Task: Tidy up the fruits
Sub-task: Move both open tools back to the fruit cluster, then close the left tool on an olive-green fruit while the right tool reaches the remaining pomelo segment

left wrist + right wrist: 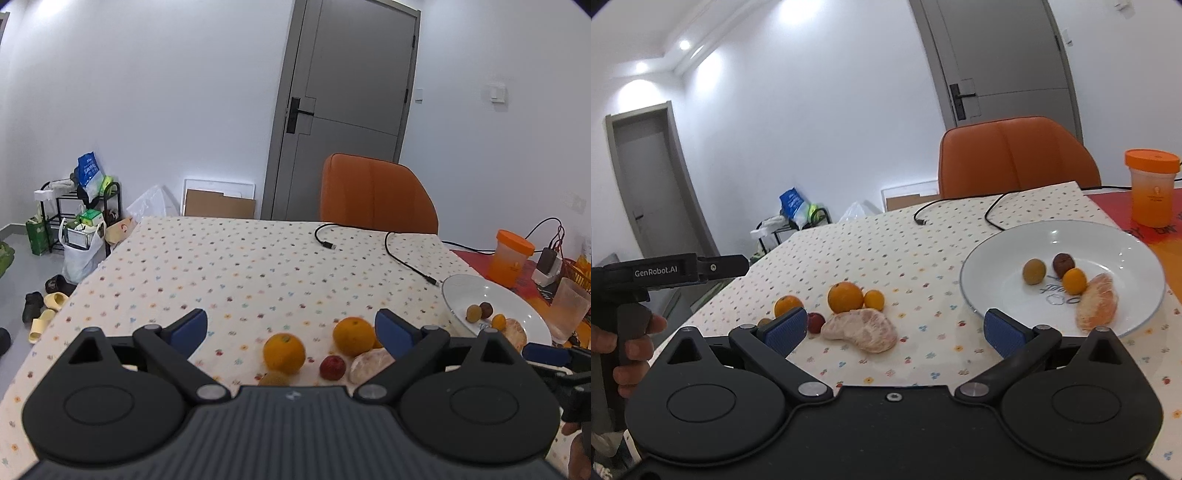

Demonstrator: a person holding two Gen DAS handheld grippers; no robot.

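A white plate (1126, 236) at the right holds a brown-green fruit (1033, 271), a dark red fruit (1063, 263), a small orange (1074, 280) and a peeled citrus piece (1097, 307). On the tablecloth lie two oranges (845, 297) (788, 305), a small orange (874, 299), a red fruit (816, 322), a brownish fruit (273, 378) and a peeled citrus piece (860, 329). My right gripper (892, 332) is open and empty, above the cloth in front of the peeled piece. My left gripper (290, 328) is open and empty, with the loose fruits between its fingers' line of sight.
An orange chair (376, 192) stands behind the table. Black cables (402, 254) lie on the far cloth. An orange-lidded cup (1152, 188), a clear glass (569, 310) and a charger (548, 262) stand at the right. The table's left edge (85, 280) drops to floor clutter.
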